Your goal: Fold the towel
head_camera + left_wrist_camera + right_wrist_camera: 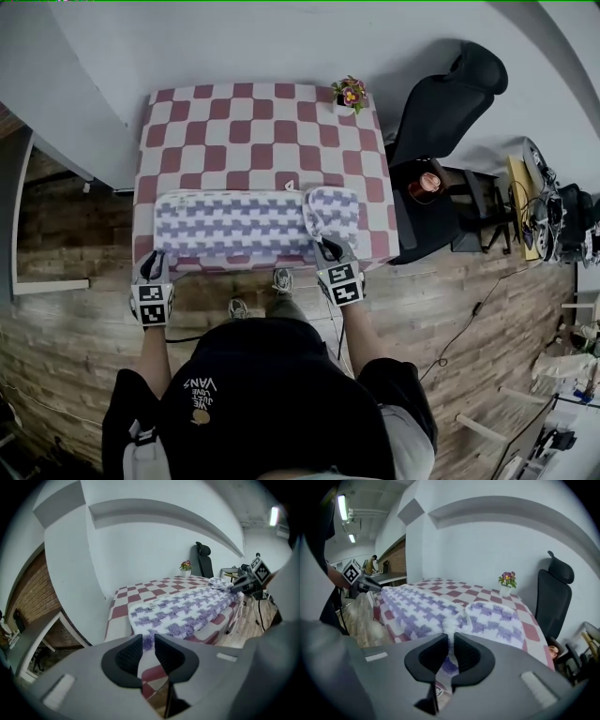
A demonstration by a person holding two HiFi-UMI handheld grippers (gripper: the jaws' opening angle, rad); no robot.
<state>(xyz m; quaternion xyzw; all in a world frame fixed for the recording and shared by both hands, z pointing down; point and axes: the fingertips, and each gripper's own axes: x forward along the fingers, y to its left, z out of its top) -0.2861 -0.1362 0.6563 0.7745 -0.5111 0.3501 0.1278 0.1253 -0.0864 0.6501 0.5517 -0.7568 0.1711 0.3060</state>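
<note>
1. Surface (pixel 262 117): covered by a red-and-white checked cloth, with the towel lying along its near edge. I see no writing on it.
2. Towel (pixel 230 225): purple-and-white, spread lengthwise, with its right end already turned over onto itself. I judge the step in hand to be carrying that end across to the left. To do it well I would move the folded end low and level. I would match the near edges before letting go and avoid dragging the layer beneath.
3. Right hand-held gripper (pixel 451 639): pressed onto a bunched ridge of towel at the near corner of the fold.
4. Left hand-held gripper (pixel 148 641): nearly closed, pinching the towel's near left corner. I would hold it firm as the anchor so the fabric is taut.
5. Print (pixel 200 386) on the person's black garment: upside down from my camera. The large letters look like "VAN"; the smaller lines are too small to read.
6. Square markers (pixel 151 305): patterns only, no letters.
7. Small white tag (pixel 289 185) at the towel's far edge: unreadable.
</note>
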